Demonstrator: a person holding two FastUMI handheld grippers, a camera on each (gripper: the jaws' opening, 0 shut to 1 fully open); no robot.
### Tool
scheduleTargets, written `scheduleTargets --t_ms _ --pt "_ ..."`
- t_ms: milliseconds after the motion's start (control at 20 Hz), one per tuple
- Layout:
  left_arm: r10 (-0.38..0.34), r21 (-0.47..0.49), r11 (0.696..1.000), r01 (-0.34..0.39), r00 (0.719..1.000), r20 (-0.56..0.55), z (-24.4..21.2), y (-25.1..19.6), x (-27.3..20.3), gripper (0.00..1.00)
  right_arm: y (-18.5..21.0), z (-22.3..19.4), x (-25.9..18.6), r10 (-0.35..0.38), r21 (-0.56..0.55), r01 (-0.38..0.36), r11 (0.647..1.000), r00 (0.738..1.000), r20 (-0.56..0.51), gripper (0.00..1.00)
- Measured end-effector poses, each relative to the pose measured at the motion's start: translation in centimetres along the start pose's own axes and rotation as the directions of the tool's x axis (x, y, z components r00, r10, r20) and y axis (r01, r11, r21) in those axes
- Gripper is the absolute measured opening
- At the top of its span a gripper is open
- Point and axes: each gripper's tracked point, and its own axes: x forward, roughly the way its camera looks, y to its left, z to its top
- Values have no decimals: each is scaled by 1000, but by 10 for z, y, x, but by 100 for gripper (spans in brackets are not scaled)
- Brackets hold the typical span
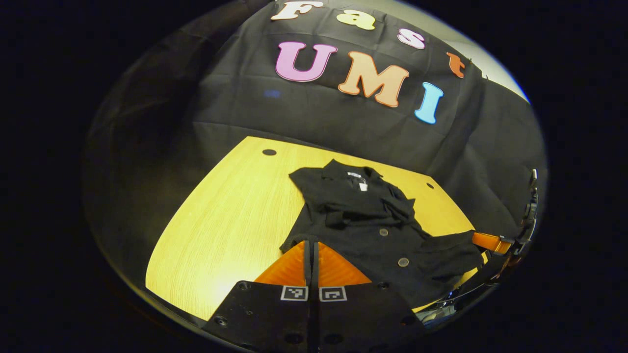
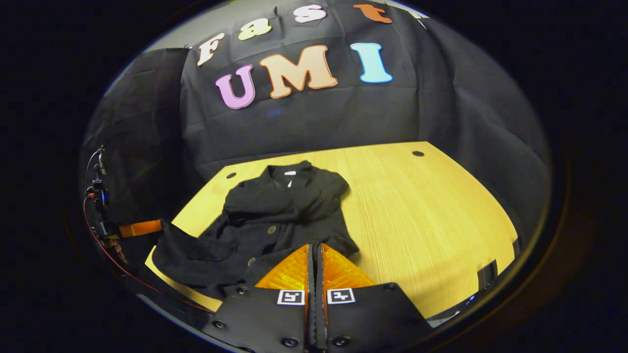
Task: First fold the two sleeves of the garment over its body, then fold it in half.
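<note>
Black buttoned garment point(image 1: 365, 220) crumpled, soft folds, collar far side, on wood-grain bench point(image 1: 230, 220). Left hand-held gripper point(image 1: 312, 252) closed at hem; right hand-held gripper point(image 2: 315, 255) closed at hem.

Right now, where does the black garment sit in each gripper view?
Left gripper view: the black garment lies right of centre on the wooden table, collar toward the booth wall.
Right gripper view: it lies left of centre, collar also toward the wall.
Shared landmark: the white neck label inside the collar.
</note>
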Motion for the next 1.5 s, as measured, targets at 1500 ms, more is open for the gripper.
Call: scheduleTargets --t_ms 1500 --pt "82 103 991 -85 996 34 128 41 206 0 -18 172 199 -65 70 60 996 996 63 3"
